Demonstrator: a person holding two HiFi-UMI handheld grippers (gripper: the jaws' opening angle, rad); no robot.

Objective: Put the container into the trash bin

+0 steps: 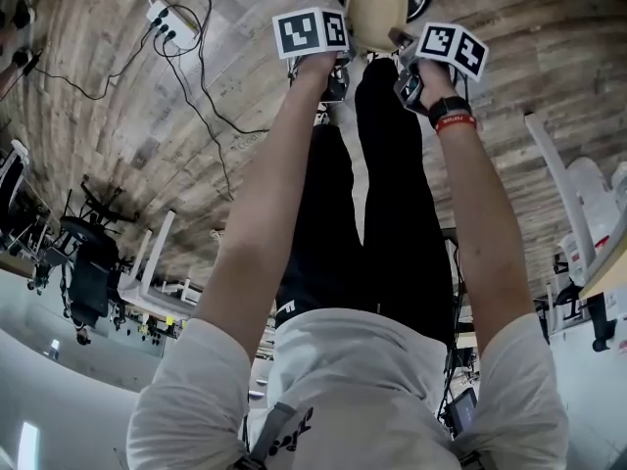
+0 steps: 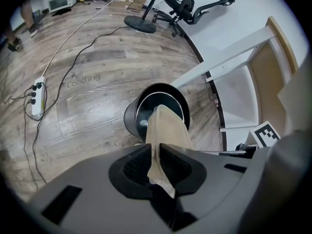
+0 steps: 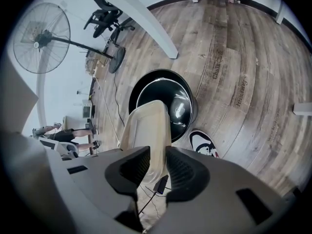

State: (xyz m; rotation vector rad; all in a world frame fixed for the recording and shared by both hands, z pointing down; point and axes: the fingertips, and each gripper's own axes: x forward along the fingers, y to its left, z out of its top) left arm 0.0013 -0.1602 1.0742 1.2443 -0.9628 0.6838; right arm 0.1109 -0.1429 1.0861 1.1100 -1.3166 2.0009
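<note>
Container (image 1: 375, 13): beige, held over the mouth of the trash bin (image 2: 129, 121). Left tool (image 2: 157, 152): nearly closed, clamping one edge. Right tool (image 3: 158, 162): part-open about the other edge, seemingly touching. Shoe (image 3: 203, 144) just beside bin; white table leg (image 2: 219, 65) near; power strip (image 2: 36, 97) well apart across open floor (image 2: 97, 57).

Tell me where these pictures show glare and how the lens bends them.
Head view: strong fisheye, the plank floor curves. Left gripper view: black corners round the image; the container looks sharp. Right gripper view: a glare spot inside the trash bin; the white beam bows.
</note>
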